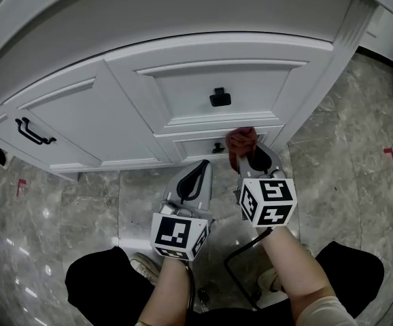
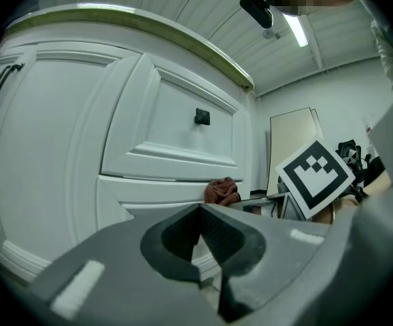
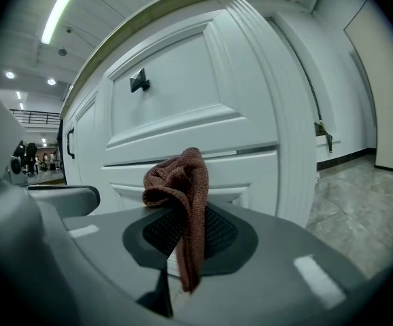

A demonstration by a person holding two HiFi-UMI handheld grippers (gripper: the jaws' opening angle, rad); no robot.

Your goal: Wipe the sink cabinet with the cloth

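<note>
Right gripper (image 1: 249, 156) had the cloth (image 1: 241, 140) clamped down low on the sink cabinet (image 1: 115, 66)

So the reddish-brown cloth (image 3: 180, 182) was pinched between the right gripper's (image 3: 183, 217) closed jaws, bunched up above them with a strip hanging down through. It sat right at the lower drawer front (image 1: 195, 145), just beside that drawer's small black knob (image 1: 217, 148); couldn't tell whether it was really touching the white panel. The left gripper (image 1: 201, 164) hung near it over the grey marble floor (image 1: 81, 202), short of the cabinet. Its jaws were pressed together at the tips (image 2: 200, 210) with nothing in them. The upper drawer's black knob (image 1: 219, 98) was further up.
</note>
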